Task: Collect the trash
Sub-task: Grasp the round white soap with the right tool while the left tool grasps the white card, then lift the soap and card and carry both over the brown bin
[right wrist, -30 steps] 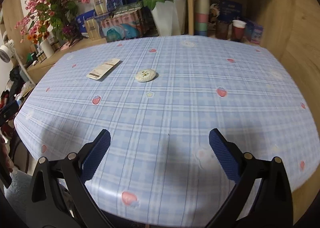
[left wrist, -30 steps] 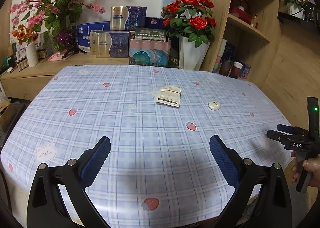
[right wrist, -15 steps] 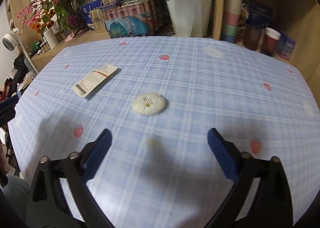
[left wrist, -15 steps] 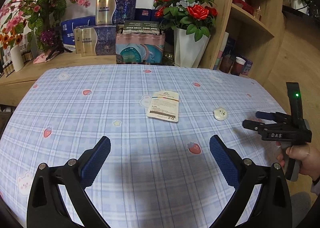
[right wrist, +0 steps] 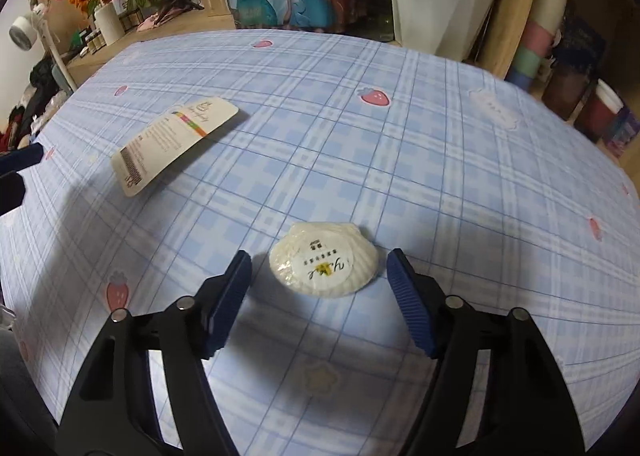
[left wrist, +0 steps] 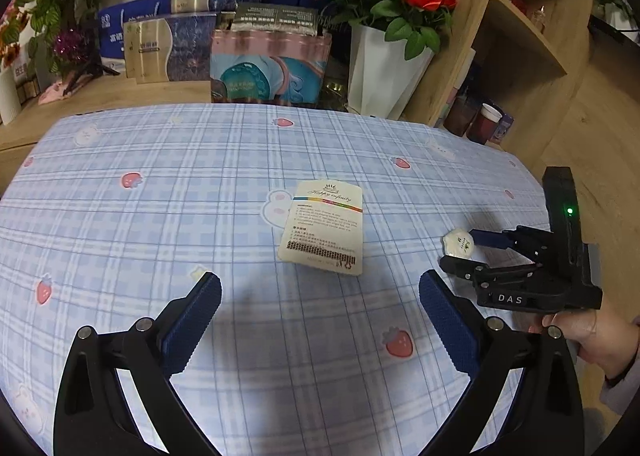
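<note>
- The right gripper [right wrist: 318,280] points down at the table [right wrist: 440,160] near its right edge; its jaws are closing, with the white shell-shaped packet [right wrist: 323,265] between the blue pads [right wrist: 230,292] but not yet pressed by them.
- The packet lies flat on the checked cloth, its round label facing up.
- The left gripper [left wrist: 320,304] hangs wide open with nothing in it, above the near part of the table.
- A white printed card [left wrist: 325,227] lies near the table's middle, just beyond the left gripper and well apart from the packet.
- A hand [left wrist: 580,332] holds the right gripper at the right edge.
</note>
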Demonstrator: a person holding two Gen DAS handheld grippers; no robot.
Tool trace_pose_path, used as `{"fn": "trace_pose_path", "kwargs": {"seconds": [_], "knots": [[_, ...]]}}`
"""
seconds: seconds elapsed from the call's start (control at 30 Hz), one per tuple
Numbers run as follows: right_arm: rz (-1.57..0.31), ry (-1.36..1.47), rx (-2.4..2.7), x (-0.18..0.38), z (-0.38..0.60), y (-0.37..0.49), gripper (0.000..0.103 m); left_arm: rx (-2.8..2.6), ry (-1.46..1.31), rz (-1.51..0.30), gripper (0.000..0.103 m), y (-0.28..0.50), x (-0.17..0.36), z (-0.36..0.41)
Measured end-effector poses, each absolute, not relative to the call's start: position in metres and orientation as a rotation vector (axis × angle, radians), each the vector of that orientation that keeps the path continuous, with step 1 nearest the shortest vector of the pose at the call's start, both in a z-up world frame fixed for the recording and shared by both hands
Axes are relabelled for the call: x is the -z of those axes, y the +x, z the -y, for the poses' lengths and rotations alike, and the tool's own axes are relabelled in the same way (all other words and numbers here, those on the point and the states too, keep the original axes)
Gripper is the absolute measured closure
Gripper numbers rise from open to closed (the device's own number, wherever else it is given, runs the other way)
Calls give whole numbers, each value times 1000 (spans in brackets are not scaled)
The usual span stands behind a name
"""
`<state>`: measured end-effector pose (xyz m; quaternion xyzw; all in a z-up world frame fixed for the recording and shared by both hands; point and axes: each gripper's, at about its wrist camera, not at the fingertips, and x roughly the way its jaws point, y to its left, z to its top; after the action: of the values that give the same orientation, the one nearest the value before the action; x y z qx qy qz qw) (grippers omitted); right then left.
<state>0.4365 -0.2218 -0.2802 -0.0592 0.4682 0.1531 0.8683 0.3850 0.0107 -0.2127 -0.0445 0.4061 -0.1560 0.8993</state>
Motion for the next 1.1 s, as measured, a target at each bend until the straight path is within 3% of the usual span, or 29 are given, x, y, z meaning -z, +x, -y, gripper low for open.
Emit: {"fn": "trace_pose_path", "kwargs": {"seconds": [0.03,0.1,0.77,0.87,0.9,1.1], "knots": [[-974,-109,-325,280,224,437,35,329,-91,-852,6,392,215,-8],[-964,-100,-326,279,225,438,48,341,-80,-871,6,404,219,0],[-914,2,-358,266,242,424,48,301,65,-1060,7,491,265,38],[-912,17,-360,264,243,421,48,268,120,-1056,21,492,265,42],[-913,20,-362,263,243,421,48,262,146,-1050,37,491,264,43],[-895,24,-380,251,241,411,48,327,149,-1054,42,467,255,38]]}}
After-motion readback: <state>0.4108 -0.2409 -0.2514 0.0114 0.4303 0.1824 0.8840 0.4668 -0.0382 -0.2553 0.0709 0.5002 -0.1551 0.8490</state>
